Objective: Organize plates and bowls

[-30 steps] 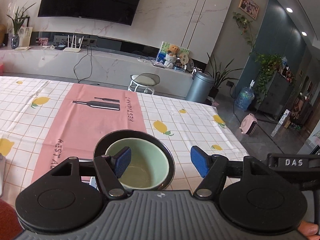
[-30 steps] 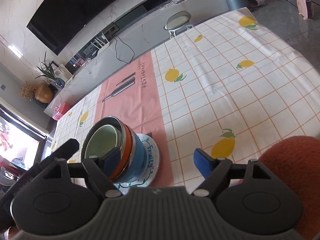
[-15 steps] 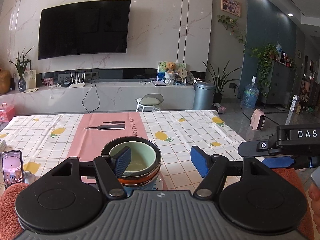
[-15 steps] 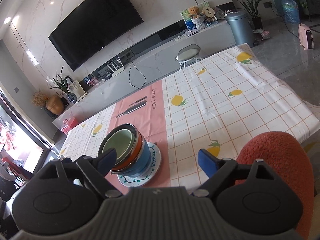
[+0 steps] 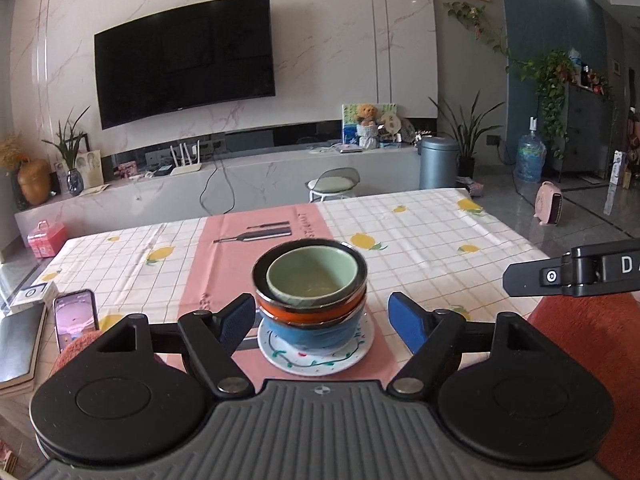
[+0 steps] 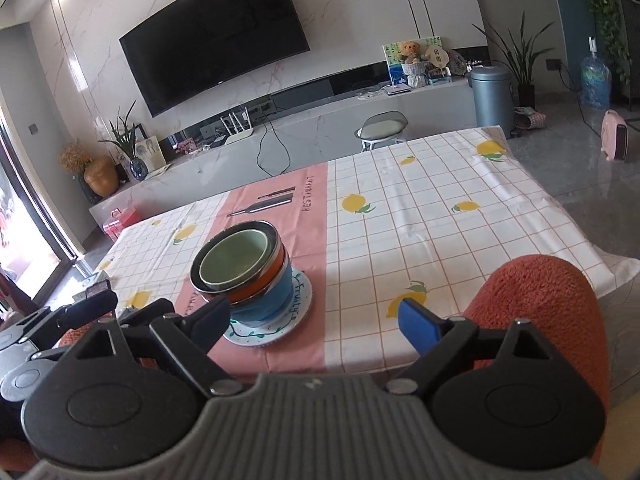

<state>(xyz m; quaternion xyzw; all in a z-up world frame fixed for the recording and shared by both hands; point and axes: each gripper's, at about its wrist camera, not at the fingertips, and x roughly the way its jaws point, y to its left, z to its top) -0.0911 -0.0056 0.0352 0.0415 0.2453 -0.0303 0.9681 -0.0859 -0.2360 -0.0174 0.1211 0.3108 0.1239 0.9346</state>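
A stack stands on the pink runner near the table's front edge: a white patterned plate (image 5: pixel 316 354) at the bottom, a blue bowl (image 5: pixel 316 330), an orange bowl (image 5: pixel 310 308) with a dark rim, and a pale green bowl (image 5: pixel 312 276) nested on top. The stack also shows in the right wrist view (image 6: pixel 248 276). My left gripper (image 5: pixel 322 322) is open and empty, drawn back in front of the stack. My right gripper (image 6: pixel 316 318) is open and empty, to the right of the stack and nearer than it.
A phone (image 5: pixel 76 318) and a notebook (image 5: pixel 18 344) lie at the table's left. Orange-red chair backs (image 6: pixel 540 312) stand at the near edge. The lemon-print tablecloth (image 6: pixel 440 220) stretches to the right. A stool (image 5: pixel 334 184) stands beyond the far edge.
Both grippers have pulled back and levelled off from the stack; the left fingertip no longer sits over the green bowl. The stack has stayed in place.
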